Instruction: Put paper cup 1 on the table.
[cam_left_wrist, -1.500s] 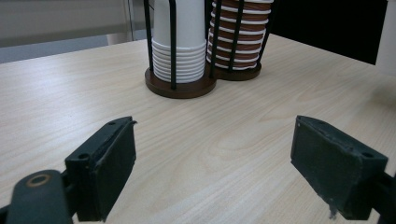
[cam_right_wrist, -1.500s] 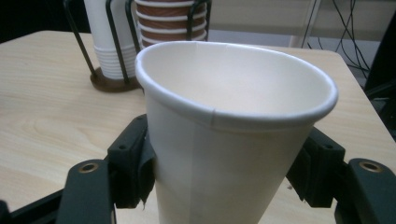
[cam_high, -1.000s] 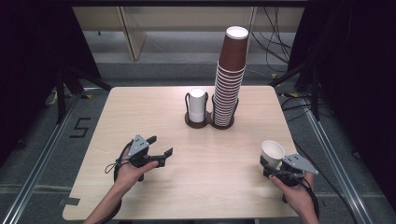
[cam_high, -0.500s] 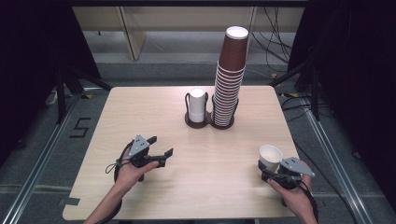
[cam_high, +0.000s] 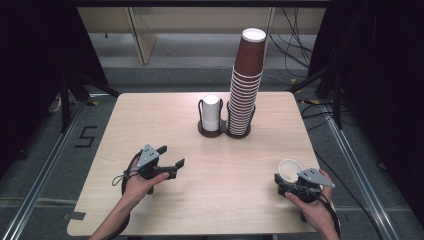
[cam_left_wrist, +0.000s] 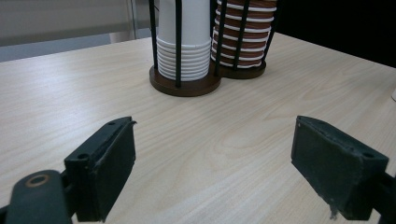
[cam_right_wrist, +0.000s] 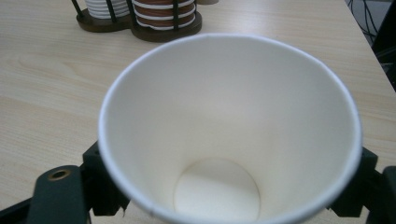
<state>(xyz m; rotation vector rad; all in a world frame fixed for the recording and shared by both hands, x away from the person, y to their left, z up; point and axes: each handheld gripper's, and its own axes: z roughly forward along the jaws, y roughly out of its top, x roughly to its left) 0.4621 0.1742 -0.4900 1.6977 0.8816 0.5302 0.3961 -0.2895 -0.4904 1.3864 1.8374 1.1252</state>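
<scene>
Opening, right tool (cam_high: 286, 181) flanks white cup (cam_high: 289, 169).

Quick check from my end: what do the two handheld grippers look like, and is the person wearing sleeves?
Both the left gripper and the right gripper are black, each with two flat, blocky black jaws, a grey three-cornered plate on top and a black cable trailing back past the wrist. Both forearms are bare; no sleeves show.

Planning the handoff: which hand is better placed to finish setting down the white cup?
Right. The right tongs have the cup between them at the table's near right edge and have just been opening. The left tongs stand open and empty, far across the table.
</scene>
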